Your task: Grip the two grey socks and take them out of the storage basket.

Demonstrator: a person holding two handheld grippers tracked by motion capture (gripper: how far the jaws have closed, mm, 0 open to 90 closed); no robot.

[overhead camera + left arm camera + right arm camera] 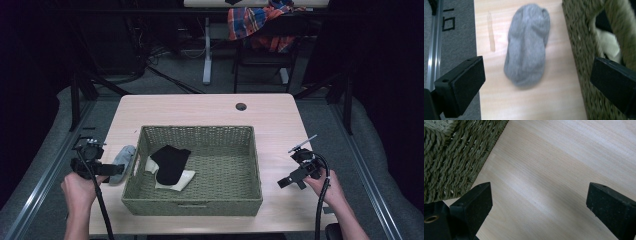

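Note:
A grey sock lies flat on the wooden table, just left of a woven basket. Inside the basket a black sock rests on a cream sock. My left gripper is open above the near end of the grey sock, its jaws wide apart and one over the basket wall. My right gripper is open over bare table to the right of the basket, holding nothing.
A round cable hole sits near the table's far edge. Beyond the table stands a chair with a plaid cloth draped on it. Grey floor and a metal rail run along the table's left side.

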